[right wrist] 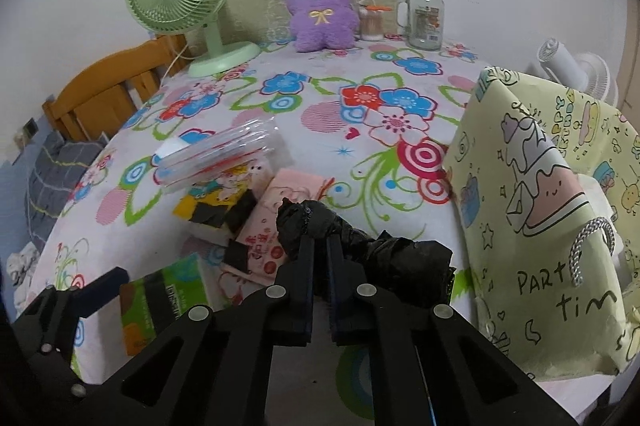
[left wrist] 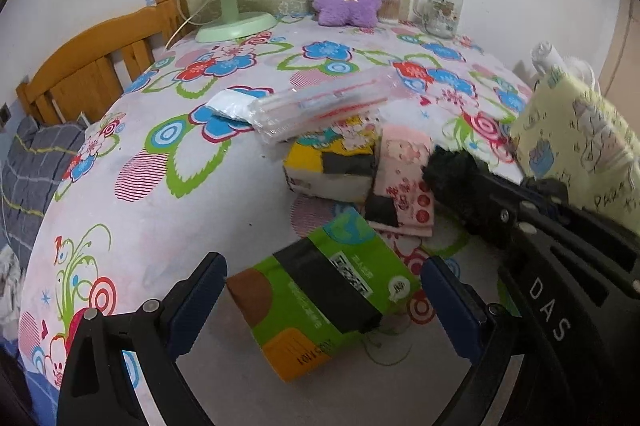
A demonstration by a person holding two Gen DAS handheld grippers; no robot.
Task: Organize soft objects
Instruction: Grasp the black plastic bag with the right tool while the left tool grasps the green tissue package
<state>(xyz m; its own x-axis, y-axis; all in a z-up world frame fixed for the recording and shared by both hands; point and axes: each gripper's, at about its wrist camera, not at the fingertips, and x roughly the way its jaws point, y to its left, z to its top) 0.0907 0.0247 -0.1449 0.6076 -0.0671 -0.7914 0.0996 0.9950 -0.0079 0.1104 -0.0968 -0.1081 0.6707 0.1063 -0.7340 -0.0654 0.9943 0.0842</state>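
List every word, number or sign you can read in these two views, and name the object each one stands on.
"DAS": white letters on the right gripper, seen from the left wrist view.
"PART" and "tim": handwritten black letters on the yellow gift bag.
"101" and further digits, upside down: orange corner of the green tissue pack; the rest is blurred.
QR code and small print on that pack: too small.
Pink tissue pack: red characters, unreadable.

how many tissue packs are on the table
4. Green pack between the open left gripper's fingers; yellow pack behind it; pink pack beside that; clear pack lying on top of the yellow one. More may be hidden.
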